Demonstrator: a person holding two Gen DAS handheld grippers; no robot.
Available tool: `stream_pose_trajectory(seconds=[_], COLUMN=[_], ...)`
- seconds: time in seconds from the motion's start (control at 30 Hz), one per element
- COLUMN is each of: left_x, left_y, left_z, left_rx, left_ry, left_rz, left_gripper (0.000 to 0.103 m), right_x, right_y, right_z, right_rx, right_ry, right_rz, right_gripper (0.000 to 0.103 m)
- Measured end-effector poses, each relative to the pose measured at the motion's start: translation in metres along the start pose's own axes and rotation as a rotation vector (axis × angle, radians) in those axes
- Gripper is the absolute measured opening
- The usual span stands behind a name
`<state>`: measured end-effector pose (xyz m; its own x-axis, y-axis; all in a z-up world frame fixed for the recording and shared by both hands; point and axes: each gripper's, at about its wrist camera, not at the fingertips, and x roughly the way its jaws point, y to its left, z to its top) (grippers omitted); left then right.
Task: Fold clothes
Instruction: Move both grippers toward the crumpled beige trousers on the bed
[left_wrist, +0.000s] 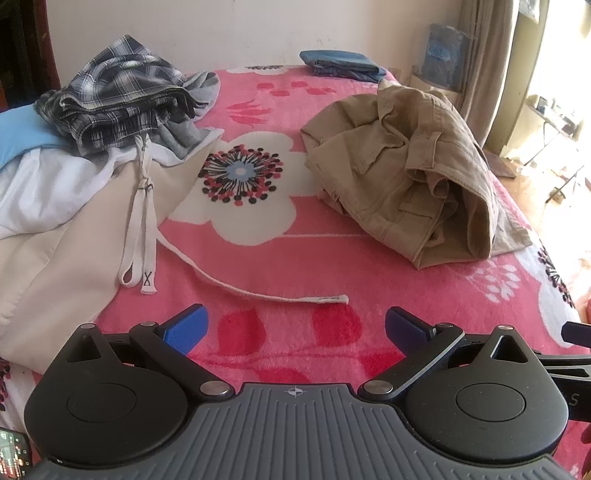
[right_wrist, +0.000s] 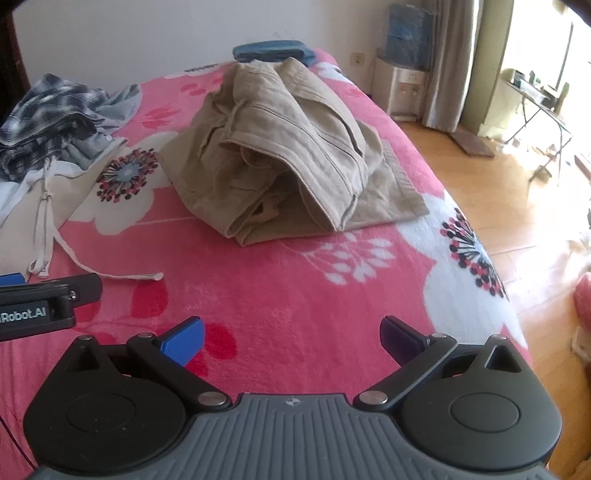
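Observation:
A crumpled heap of khaki trousers (left_wrist: 406, 177) (right_wrist: 280, 155) lies on the pink flowered blanket (left_wrist: 280, 266) (right_wrist: 295, 280), ahead and to the right. At the left sits a pile of clothes: a plaid garment (left_wrist: 114, 92) (right_wrist: 48, 110) on top, a cream garment (left_wrist: 55, 236) with white drawstrings (left_wrist: 142, 236) trailing onto the blanket. My left gripper (left_wrist: 295, 326) hovers open over the near blanket, nothing between its blue pads. My right gripper (right_wrist: 291, 338) is open too, also over bare blanket, short of the trousers. The left gripper's side (right_wrist: 48, 302) shows at the right view's left edge.
A folded blue garment (left_wrist: 343, 64) (right_wrist: 273, 51) lies at the bed's far end by the wall. The bed's right edge (right_wrist: 509, 295) drops to a wooden floor (right_wrist: 517, 192). A water dispenser (right_wrist: 402, 88), curtain and folding stand are beyond. A phone (left_wrist: 14, 450) lies at lower left.

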<state>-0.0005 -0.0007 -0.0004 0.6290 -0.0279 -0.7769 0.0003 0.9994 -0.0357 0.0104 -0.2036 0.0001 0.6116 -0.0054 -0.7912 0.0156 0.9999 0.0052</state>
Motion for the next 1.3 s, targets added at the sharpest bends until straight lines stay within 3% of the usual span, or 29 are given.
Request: stream_pose_trajectory(seconds=[0.1,0.37,0.87,1.3], left_x=[0.001,0.003,-0.003,-0.006], left_y=[-0.002,0.001,0.008,0.005], left_z=[-0.002,-0.004,-0.002,-0.004], left_rx=[0.005,-0.015,-0.033,-0.024], left_ry=[-0.008,0.038,0.009,-0.007], left_rz=[0.0,-0.045,-0.03,-0.033], left_gripper=[0.103,0.103,0.103,0.103], right_x=[0.005,-0.001,-0.005,-0.009], right_y=[-0.003,0.001,0.007,0.006], right_z=[0.007,0.014,0.018,0.02], right_rx=[0.007,-0.034,-0.056,-0.047], right_ry=[0.054,0.015,0.015,0.012], right_rz=[0.0,-0.028,-0.097,-0.09], right_gripper=[0.103,0.103,0.103,0.103])
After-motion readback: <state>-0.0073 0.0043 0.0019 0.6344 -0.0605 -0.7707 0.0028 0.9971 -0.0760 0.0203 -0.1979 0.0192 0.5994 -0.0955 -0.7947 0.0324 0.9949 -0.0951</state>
